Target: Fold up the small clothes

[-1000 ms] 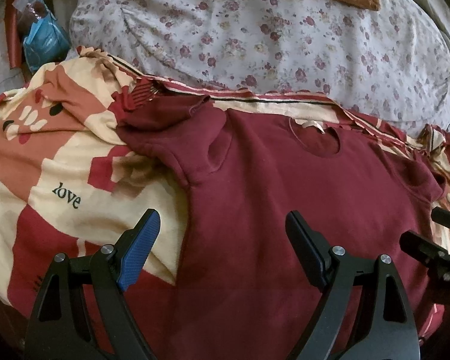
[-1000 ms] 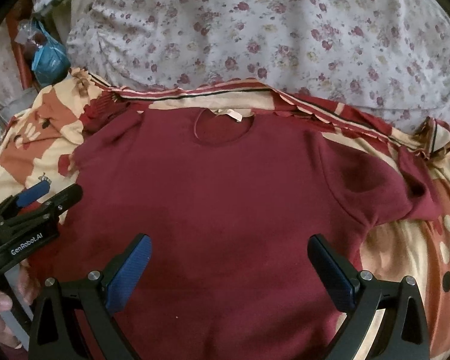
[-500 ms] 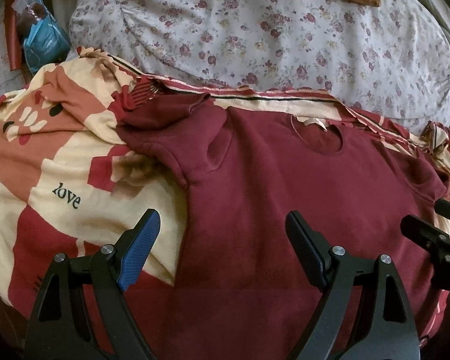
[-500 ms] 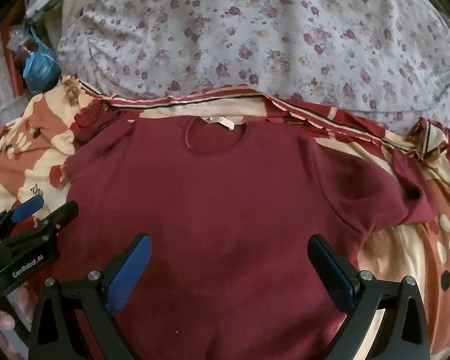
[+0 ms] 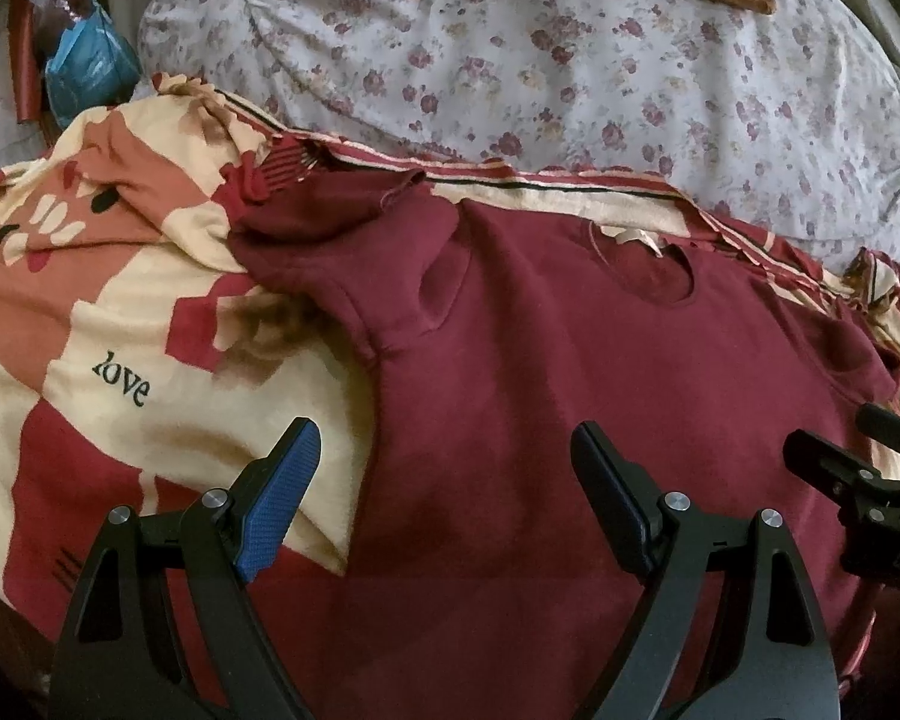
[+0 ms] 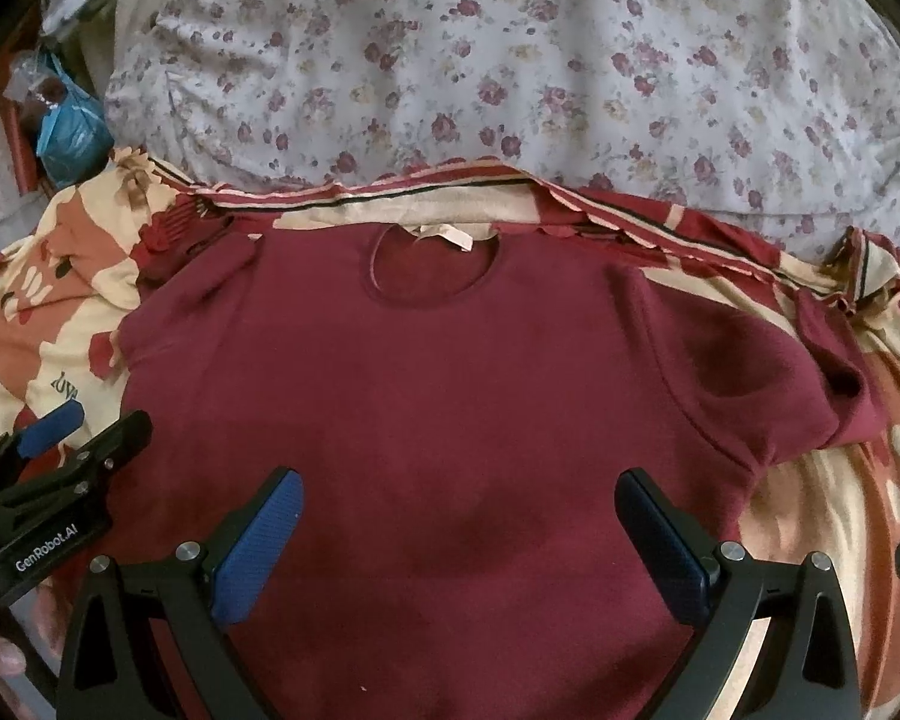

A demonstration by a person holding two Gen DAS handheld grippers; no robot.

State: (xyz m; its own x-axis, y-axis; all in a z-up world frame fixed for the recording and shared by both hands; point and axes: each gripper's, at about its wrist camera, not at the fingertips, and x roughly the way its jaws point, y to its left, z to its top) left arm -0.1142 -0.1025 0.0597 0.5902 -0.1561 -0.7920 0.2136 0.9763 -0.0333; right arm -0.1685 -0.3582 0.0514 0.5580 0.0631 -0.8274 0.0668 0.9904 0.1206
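A small maroon short-sleeved shirt [image 6: 450,408] lies spread flat, neck hole away from me, on a patterned blanket; it also shows in the left wrist view [image 5: 600,396]. Its left sleeve [image 5: 354,240] is rumpled; its right sleeve [image 6: 810,372] lies out to the side. My left gripper [image 5: 447,450] is open and empty, over the shirt's left side edge near the hem. My right gripper [image 6: 459,504] is open and empty above the lower middle of the shirt. Each gripper shows at the edge of the other's view: left [image 6: 66,444], right [image 5: 852,438].
The red, cream and orange blanket [image 5: 120,324] with the word "love" covers the bed. A floral quilt or pillow [image 6: 510,60] lies behind the shirt. A blue plastic bag [image 5: 84,66] and clutter sit at the far left.
Both grippers have stayed open. The right wrist view has shifted slightly, so the shirt sits a little further back. The left gripper has barely moved.
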